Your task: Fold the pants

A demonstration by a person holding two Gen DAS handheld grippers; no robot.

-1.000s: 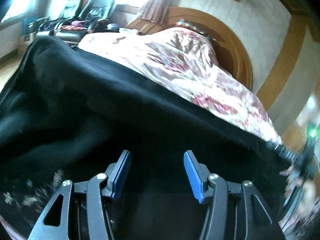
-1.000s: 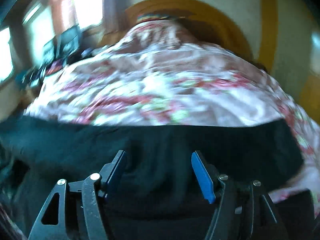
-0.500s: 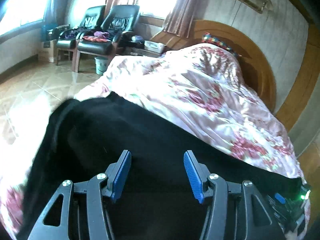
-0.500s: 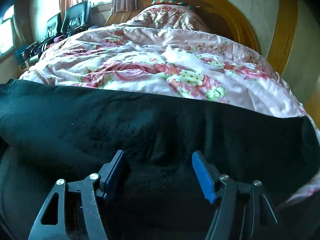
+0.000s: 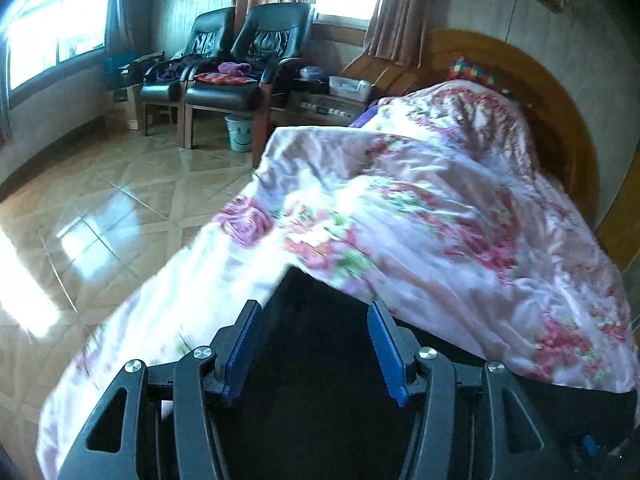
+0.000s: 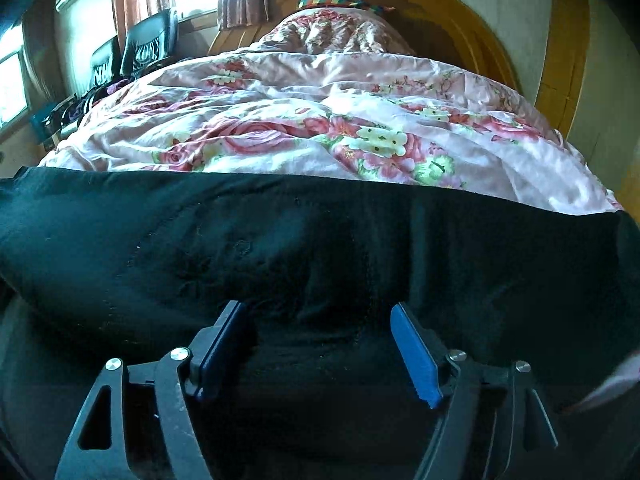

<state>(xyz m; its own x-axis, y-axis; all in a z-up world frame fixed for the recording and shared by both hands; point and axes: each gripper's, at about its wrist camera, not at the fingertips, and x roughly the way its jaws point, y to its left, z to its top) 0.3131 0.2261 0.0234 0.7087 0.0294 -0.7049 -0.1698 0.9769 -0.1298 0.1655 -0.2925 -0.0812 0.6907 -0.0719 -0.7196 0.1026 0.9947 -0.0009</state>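
Black pants (image 6: pixel 320 248) are spread across the bed (image 6: pixel 320 128) at six o'clock; left claw (image 5: pixel 316 344) and right claw (image 6: pixel 320 340) are held released. Edges should be gripped evenly before folding.

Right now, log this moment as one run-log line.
task: fold pants | left gripper: open, over black pants | right gripper: open, over pants | pants spread on floral bedspread | grasped: nothing

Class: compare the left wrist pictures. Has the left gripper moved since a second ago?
Yes. The left gripper has swung left: the black armchairs sit nearer mid-frame, and the black pants fill less.
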